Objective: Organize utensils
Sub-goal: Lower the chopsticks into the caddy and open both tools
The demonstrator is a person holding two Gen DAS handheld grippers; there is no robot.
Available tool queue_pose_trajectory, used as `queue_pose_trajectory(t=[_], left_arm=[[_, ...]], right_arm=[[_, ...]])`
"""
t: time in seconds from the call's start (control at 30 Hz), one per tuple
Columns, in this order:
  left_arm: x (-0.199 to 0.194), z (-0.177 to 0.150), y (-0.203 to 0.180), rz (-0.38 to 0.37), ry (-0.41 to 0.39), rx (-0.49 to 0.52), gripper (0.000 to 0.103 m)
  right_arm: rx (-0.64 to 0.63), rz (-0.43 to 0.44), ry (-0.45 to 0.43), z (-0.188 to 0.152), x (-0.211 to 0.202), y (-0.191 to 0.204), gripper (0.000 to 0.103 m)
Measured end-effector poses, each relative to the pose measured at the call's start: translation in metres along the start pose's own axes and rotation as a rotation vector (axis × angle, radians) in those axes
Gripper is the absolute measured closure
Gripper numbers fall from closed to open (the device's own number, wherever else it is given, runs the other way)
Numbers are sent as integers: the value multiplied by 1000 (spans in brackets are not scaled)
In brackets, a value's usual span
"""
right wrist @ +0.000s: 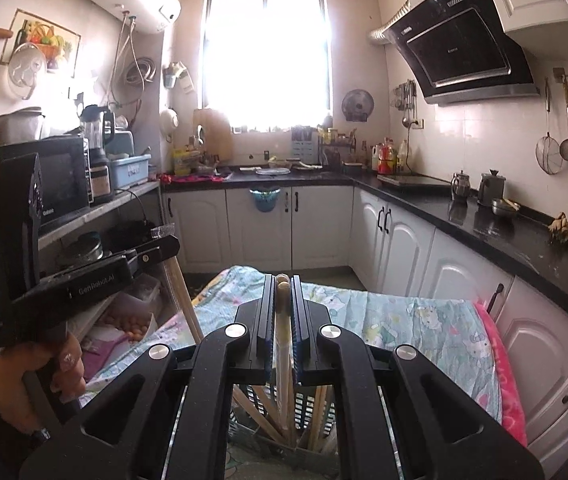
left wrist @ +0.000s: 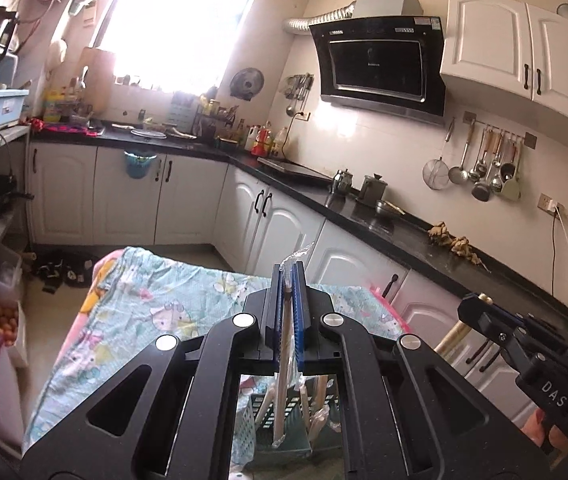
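Left gripper [left wrist: 287,280] clamped on a plastic-wrapped pair of chopsticks [left wrist: 283,360], held upright so the lower end hangs into the green basket [left wrist: 284,428] below. Right gripper [right wrist: 283,292] likewise closed on a wooden utensil [right wrist: 283,286] with a rounded top, kept vertical above the same basket [right wrist: 304,408], probably for a straight drop among the sticks already standing there. Basket resting on the patterned cloth [left wrist: 156,304] covering the table. Both tools side by side, near but apart.
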State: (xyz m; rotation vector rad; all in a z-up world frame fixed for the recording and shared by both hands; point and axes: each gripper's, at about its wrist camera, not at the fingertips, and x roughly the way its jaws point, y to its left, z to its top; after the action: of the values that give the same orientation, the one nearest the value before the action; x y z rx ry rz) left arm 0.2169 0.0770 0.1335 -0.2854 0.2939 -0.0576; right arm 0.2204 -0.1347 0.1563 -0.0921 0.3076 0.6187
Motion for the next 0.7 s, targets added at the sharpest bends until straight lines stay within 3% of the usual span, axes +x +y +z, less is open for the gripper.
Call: queue_pose_trajectory(t=[0.43, 0.5, 0.53, 0.57, 0.6, 0.7], left_arm=[[28, -32, 2, -43, 83, 15, 101], [31, -35, 2, -50, 104, 22, 96], [31, -37, 2, -53, 113, 22, 85], [31, -38, 2, -55, 117, 22, 71], [31, -39, 2, -65, 123, 21, 65], [26, -40, 4, -69, 131, 20, 56]], right_arm=[[36, -7, 98, -35, 35, -4, 95], [58, -6, 111, -39, 39, -7, 92], [66, -5, 117, -40, 40, -7, 89], [72, -10, 121, -42, 41, -8, 80], [76, -13, 123, -43, 40, -8, 68], [84, -11, 114, -46, 35, -8, 61]])
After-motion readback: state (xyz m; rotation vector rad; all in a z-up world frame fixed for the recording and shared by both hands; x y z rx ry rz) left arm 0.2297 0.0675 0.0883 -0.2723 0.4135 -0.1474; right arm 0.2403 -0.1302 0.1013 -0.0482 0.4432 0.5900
